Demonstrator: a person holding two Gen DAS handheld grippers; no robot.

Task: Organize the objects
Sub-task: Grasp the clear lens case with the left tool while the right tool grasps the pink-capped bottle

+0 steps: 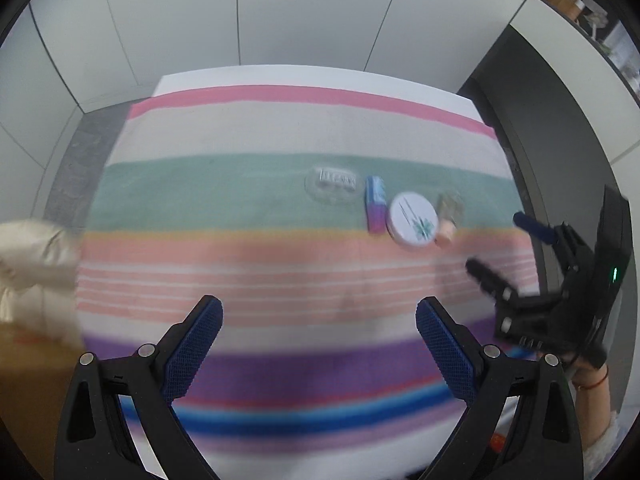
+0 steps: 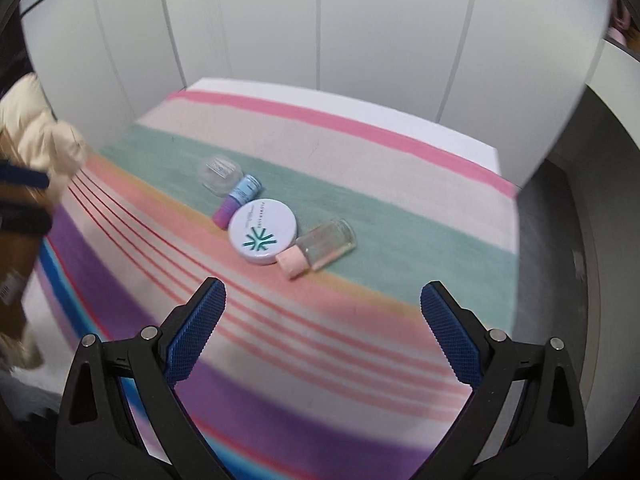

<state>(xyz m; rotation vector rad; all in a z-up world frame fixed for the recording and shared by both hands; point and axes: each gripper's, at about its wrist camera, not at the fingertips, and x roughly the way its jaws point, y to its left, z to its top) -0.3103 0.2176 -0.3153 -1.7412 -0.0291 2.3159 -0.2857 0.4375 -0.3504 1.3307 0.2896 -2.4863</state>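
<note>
Four small items lie in a row on the striped cloth (image 2: 360, 184): a clear plastic case (image 2: 219, 174), a blue and purple tube (image 2: 237, 199), a round white tin with a green mark (image 2: 263, 231), and a glass bottle with a pink cap (image 2: 323, 247). They also show in the left wrist view: case (image 1: 334, 184), tube (image 1: 375, 204), tin (image 1: 413, 219), bottle (image 1: 448, 218). My right gripper (image 2: 323, 320) is open and empty, short of the row. My left gripper (image 1: 319, 336) is open and empty, over the cloth's middle. The right gripper also shows in the left wrist view (image 1: 504, 240).
A cream fabric bundle (image 1: 28, 272) and a brown box (image 2: 16, 256) sit at the table's left edge. White wall panels stand behind the table. A dark floor gap runs along the right side (image 1: 520, 128).
</note>
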